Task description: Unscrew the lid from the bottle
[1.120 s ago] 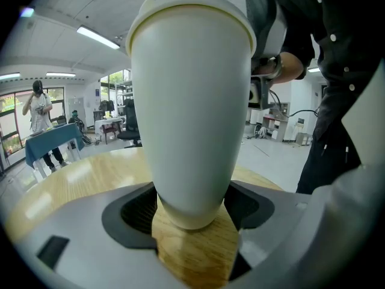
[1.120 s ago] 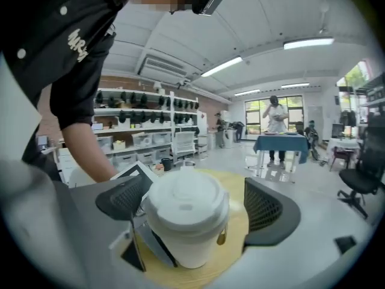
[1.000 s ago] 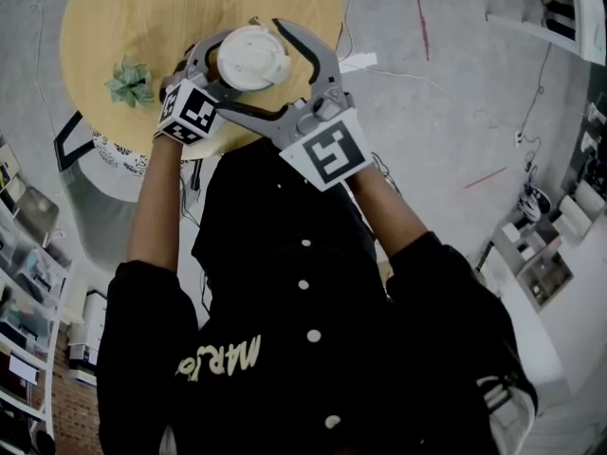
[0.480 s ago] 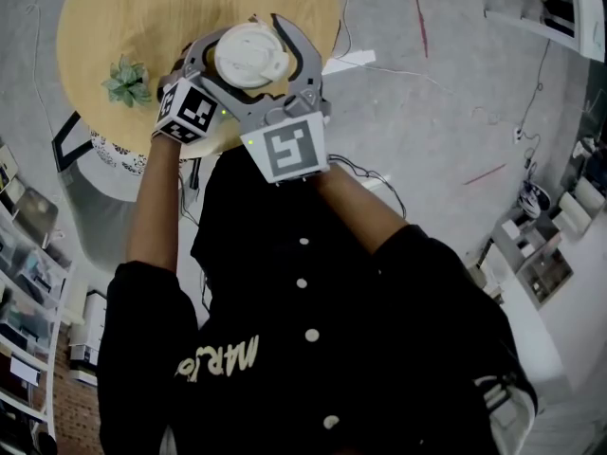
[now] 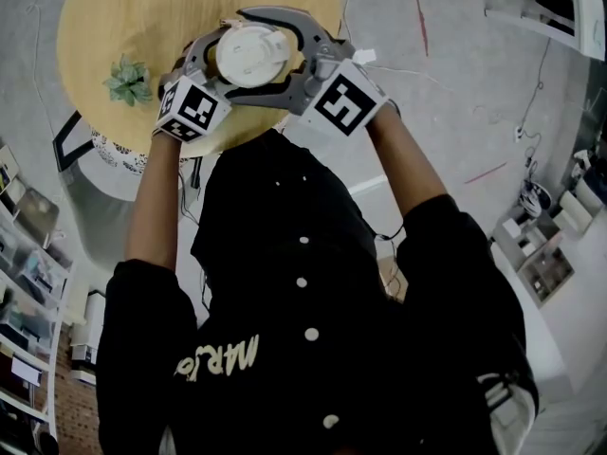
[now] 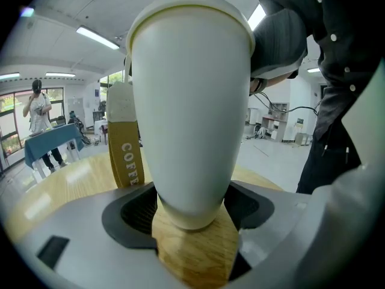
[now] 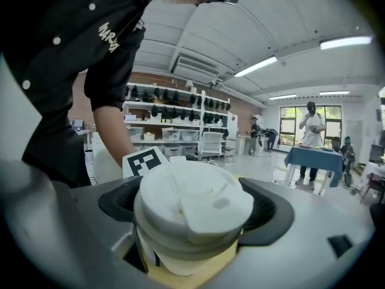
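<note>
The right gripper [image 7: 195, 212] swung to the lid's [image 5: 251, 53] 4 o'clock and just closed on it; the left gripper's [image 6: 191, 209] clamp on the bottle [image 6: 189, 101] may slip under the twist.

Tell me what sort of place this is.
Probably an open-plan lab or workshop. Storage shelves run along a brick wall, strip lights hang under a bare ceiling, and the concrete floor is marked and scuffed.
</note>
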Demonstrator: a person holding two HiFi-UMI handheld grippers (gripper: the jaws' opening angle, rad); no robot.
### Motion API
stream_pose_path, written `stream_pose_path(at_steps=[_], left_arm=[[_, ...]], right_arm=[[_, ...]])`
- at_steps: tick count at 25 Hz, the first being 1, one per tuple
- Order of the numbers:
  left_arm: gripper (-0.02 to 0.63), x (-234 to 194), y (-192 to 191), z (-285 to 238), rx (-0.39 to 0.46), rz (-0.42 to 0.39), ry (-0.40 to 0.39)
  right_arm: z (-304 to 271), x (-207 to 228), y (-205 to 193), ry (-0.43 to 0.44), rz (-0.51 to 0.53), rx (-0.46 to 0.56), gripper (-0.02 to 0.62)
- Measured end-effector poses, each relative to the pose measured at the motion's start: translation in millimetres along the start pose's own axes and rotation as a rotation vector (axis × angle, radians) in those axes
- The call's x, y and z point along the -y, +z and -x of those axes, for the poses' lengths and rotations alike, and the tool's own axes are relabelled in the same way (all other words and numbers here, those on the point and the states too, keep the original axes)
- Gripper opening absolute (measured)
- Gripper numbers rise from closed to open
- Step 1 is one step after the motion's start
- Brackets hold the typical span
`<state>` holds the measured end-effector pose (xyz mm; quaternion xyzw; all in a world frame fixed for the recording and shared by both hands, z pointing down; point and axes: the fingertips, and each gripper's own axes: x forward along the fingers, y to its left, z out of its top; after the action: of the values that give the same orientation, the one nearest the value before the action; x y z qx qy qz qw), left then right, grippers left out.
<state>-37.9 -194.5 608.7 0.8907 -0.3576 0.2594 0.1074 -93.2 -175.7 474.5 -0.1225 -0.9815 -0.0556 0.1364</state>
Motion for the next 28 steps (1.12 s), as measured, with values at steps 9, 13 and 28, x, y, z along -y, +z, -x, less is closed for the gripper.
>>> stream_pose_path(at_steps=[9, 13, 28], left_arm=[[0.344, 1, 0, 0, -0.003, 0.004, 0.002], [0.344, 0, 2, 0, -0.003, 0.003, 0.001], [0.357, 1, 10, 25, -0.081, 0.047, 0.090]], right_arm=[[5, 0, 11, 0.018, -0.048, 0.041, 0.482], [10, 5, 25, -0.001, -0.067, 0.079, 0.482], [50, 15, 122, -0.116, -0.124, 0.094, 0.482]])
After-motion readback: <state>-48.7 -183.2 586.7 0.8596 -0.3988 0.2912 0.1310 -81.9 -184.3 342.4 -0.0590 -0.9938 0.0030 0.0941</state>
